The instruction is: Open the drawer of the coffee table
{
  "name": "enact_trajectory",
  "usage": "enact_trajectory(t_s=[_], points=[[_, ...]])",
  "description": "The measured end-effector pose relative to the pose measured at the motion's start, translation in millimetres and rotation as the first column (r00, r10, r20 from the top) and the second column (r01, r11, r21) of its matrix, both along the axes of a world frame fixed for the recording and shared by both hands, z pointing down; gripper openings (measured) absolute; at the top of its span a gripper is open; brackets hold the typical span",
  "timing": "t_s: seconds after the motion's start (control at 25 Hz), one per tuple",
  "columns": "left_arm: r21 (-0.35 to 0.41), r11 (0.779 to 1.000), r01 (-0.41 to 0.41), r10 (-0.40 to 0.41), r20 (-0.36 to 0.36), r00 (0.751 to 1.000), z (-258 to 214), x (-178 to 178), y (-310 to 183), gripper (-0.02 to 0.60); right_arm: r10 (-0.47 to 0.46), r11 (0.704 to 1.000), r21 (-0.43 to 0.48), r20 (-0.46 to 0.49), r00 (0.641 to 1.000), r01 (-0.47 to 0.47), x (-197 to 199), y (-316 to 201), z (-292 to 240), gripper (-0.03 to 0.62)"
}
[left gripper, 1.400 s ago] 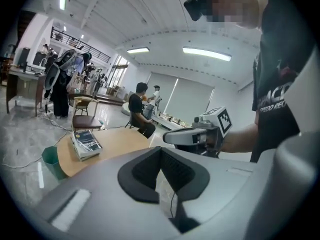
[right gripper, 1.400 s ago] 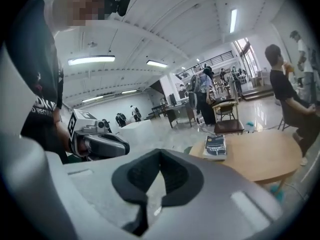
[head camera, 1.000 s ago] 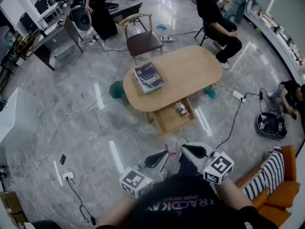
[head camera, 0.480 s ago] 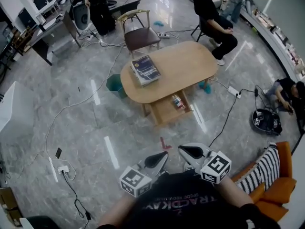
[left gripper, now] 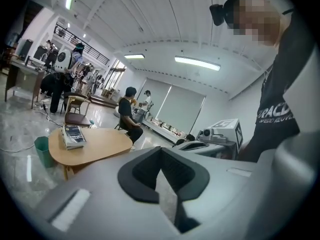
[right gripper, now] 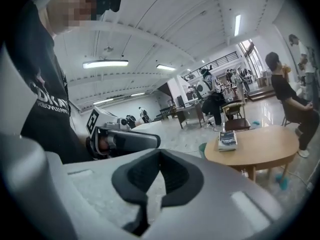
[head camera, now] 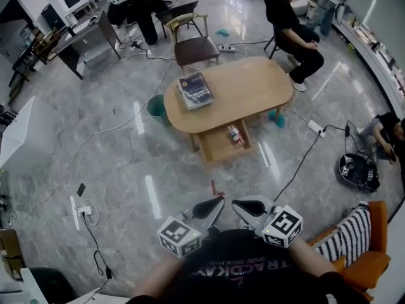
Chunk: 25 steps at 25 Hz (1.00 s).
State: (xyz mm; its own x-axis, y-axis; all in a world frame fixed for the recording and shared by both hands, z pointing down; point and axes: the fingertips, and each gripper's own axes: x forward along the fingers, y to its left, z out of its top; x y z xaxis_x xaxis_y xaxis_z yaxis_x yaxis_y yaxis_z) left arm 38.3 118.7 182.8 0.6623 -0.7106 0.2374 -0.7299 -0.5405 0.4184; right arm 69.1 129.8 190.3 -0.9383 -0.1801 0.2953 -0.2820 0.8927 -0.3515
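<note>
Standing well off from the drawer [head camera: 221,147], both claws empty.
Noted: left claw [head camera: 218,203] and right claw [head camera: 235,204] are pressed together, pinching nothing, at 6 o'clock by the body. The drawer lies at 12 o'clock under the surface [head camera: 253,94], apparently already drawn out. Advice: approach squarely, spread one claw, take the front edge, pull straight.

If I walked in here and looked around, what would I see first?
The big oval wooden table in the middle of the shiny grey floor, with books on its left end. Under its near edge a drawer sticks out, open. At the bottom of the head view, the left gripper and right gripper sit side by side, jaws shut and empty, far from the table.
</note>
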Motion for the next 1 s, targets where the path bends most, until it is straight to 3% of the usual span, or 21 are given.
enact_trajectory(t_s=[0.48,1.0], points=[[-0.011,0.999,0.033,-0.032,0.055,0.998,15.6,94.4,27.9,0.006,-0.071,0.997,-0.027,0.013,0.997,0.071,86.7,20.3,14.2,0.002],[-0.032,0.996,0.086,-0.085,0.017,0.996,15.1,125.3,45.2,0.006,-0.110,0.994,-0.022,0.043,0.993,0.111,119.9,35.5,12.8,0.002]])
